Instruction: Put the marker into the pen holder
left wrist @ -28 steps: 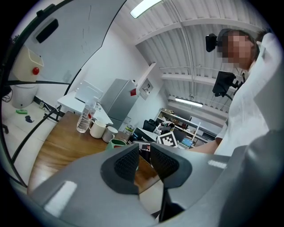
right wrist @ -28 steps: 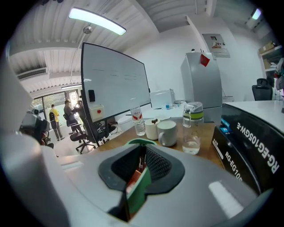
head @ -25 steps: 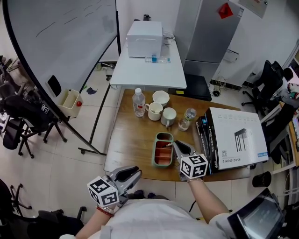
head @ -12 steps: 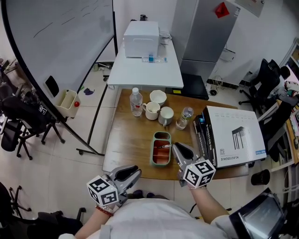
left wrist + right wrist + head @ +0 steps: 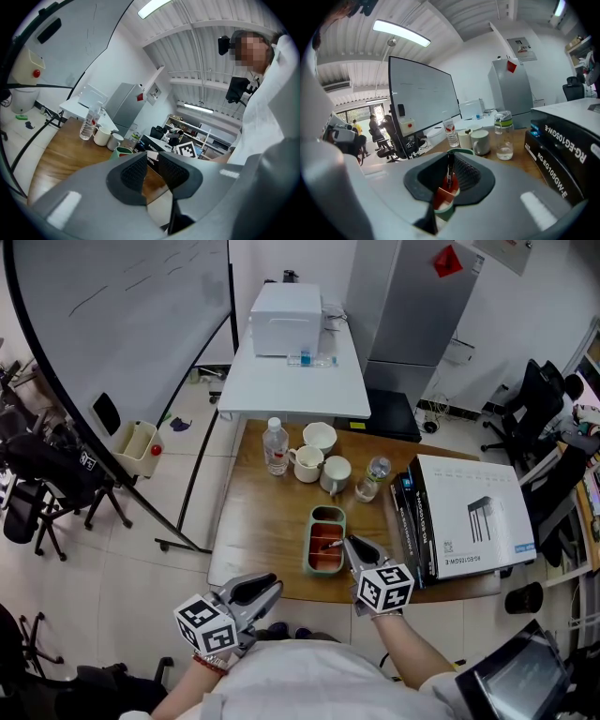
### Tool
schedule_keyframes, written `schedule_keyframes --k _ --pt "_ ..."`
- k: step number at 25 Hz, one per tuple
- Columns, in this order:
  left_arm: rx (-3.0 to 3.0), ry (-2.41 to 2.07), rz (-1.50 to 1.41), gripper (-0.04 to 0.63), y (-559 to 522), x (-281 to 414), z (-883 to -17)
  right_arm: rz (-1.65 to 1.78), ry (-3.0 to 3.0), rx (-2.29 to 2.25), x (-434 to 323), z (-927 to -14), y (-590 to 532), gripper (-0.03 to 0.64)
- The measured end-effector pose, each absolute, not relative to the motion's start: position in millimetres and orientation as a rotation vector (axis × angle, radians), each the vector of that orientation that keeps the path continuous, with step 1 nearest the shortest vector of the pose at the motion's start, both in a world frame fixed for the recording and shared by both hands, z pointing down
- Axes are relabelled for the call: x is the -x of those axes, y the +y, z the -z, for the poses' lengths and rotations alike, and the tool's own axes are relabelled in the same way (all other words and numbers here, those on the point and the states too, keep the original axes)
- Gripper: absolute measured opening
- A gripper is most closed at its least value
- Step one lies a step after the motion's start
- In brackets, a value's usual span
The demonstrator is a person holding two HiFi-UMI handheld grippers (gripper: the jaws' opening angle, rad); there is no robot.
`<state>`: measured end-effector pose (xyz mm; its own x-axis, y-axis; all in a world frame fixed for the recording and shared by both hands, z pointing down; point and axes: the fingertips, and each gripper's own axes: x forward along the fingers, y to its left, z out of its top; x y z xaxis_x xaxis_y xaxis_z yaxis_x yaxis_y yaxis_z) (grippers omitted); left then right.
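Two claws are seen. Nearest, the left claw (image 5: 265, 585) is kept idle at the near edge of the tabletop (image 5: 262, 521), with its pads slightly apart and empty. Further, the right claw (image 5: 349, 542) is clamped on the marker (image 5: 449, 168), which is held over the pen holder (image 5: 310, 545), apparently to be lowered in.

Bright, even light falls from ceiling tubes (image 5: 401, 33), leaving only soft shadows. The head view is sharp. Both gripper views bulge, curving straight lines and darkening at the corners.
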<state>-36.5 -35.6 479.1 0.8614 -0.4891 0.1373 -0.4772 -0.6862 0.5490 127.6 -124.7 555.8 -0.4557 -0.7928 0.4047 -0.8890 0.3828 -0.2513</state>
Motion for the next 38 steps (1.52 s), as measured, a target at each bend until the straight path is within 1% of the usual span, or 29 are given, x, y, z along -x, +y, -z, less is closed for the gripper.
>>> schedule_keyframes --k 7,8,10,11,16,25,26,29,30,34,38 --pt "-2.439 -0.699 0.035 0.080 -37.0 37.5 -482.8 -0.650 -2.424 -1.464 -116.3 -576.0 -128.3 0.032" --pt "-2.440 -0.697 0.036 0.080 -37.2 37.4 -483.3 -0.663 -2.433 -1.444 -114.6 -579.4 -127.0 0.054" --pt "-2.438 -0.692 0.034 0.080 -36.9 36.6 -483.3 -0.685 -2.427 -1.425 -115.3 -586.4 -123.6 0.119" --pt "-2.437 -0.691 0.029 0.080 -36.4 36.0 -482.7 -0.688 -2.412 -1.432 -118.3 -589.2 -121.7 0.130" --pt "-2.434 -0.695 0.024 0.080 -37.2 37.3 -482.2 -0.697 -2.372 -1.483 -133.7 -593.9 -115.4 0.137" --pt "-2.441 -0.681 0.019 0.080 -37.3 35.2 -482.8 -0.710 -2.365 -1.499 -135.3 -589.7 -130.6 0.132" --pt "-2.443 -0.682 0.028 0.080 -37.1 35.4 -483.5 -0.713 -2.358 -1.501 -135.2 -589.7 -133.1 0.126" --pt "-2.445 -0.689 0.041 0.080 -36.2 37.1 -482.1 -0.716 -2.322 -1.515 -137.2 -591.1 -136.5 0.050" --pt "-2.443 -0.694 0.041 0.080 -36.0 38.1 -480.7 -0.715 -2.319 -1.513 -137.1 -591.0 -136.4 0.040" --pt "-2.439 -0.707 0.045 0.080 -34.1 41.7 -479.8 -0.694 -2.332 -1.512 -135.6 -583.3 -134.8 0.029" --pt "-2.444 -0.695 0.046 0.080 -30.2 40.4 -481.4 -0.682 -2.380 -1.566 -135.6 -555.6 -134.4 0.025"
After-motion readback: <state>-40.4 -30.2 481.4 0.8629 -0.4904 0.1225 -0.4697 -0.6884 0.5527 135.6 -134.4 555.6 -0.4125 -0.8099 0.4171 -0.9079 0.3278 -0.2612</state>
